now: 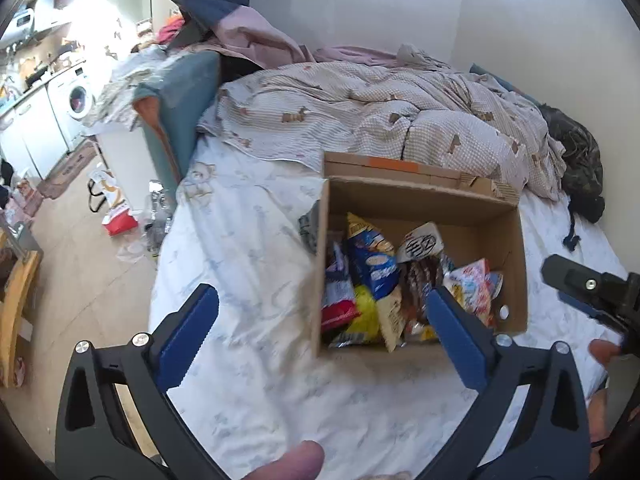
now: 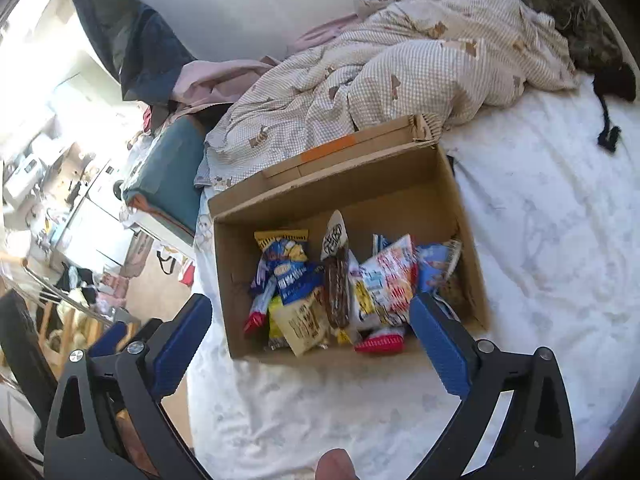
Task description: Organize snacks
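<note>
Daylight enters from the far left, where the kitchen area [image 1: 60,60] is overexposed to near white in both views, most strongly in the right wrist view. The white sheet [image 1: 248,264] is evenly lit with soft, faint shadows; the cardboard box [image 1: 420,200] shades its own interior along the left wall. Slight motion blur softens the sheet's print and the snack packets [image 2: 332,292], whose lettering is unreadable. Fisheye distortion bends the walls and bed edges, with a dark circular vignette at the corners. The near blue fingers [image 2: 436,344] appear sharp.
</note>
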Action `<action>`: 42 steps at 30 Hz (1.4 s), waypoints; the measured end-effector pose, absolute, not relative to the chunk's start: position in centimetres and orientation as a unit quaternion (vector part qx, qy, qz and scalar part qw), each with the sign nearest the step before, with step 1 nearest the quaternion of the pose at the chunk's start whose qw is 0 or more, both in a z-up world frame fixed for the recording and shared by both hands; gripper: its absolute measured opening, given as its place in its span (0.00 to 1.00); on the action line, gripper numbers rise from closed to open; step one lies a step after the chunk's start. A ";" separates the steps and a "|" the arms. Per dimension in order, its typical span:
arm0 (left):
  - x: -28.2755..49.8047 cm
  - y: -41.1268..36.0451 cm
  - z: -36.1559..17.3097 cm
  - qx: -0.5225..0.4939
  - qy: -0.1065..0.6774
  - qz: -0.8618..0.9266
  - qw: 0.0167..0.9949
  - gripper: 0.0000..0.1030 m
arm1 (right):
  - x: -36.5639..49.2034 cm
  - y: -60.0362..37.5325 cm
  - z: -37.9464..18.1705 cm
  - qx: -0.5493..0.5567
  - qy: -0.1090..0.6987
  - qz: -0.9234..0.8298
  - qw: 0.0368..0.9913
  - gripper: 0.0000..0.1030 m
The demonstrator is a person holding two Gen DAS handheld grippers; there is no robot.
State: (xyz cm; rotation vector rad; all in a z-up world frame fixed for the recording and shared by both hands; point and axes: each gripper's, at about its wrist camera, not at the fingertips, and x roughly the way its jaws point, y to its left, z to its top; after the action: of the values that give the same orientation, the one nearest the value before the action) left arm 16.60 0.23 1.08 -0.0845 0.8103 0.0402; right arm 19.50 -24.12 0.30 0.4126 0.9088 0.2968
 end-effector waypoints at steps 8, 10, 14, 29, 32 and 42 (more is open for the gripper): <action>12.6 0.8 0.8 -0.047 0.395 0.017 0.917 1.00 | 14.6 -24.5 0.8 0.170 0.417 0.132 0.883 1.00; 11.6 0.6 0.8 -0.047 0.396 0.010 0.917 1.00 | 13.5 -24.7 0.8 0.166 0.411 0.127 0.887 1.00; 9.6 0.4 0.9 -0.042 0.392 0.004 0.919 1.00 | 11.0 -25.4 0.8 0.166 0.395 0.123 0.895 1.00; 5.7 -0.2 0.7 -0.042 0.342 0.022 0.939 1.00 | 7.6 -23.7 -0.5 0.065 0.318 0.082 0.942 1.00; 6.0 -0.7 0.5 -0.030 0.335 0.030 0.941 1.00 | 7.9 -23.4 -1.0 0.057 0.320 0.081 0.942 1.00; 6.6 -1.4 -0.2 -0.028 0.347 0.024 0.937 1.00 | 8.7 -23.3 -1.6 0.048 0.328 0.065 0.941 1.00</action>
State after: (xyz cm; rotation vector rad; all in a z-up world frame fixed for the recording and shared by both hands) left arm 6.60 -1.40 -0.15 -0.0576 0.7093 0.0491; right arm 8.68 -23.34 -1.61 0.0986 0.6693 0.1331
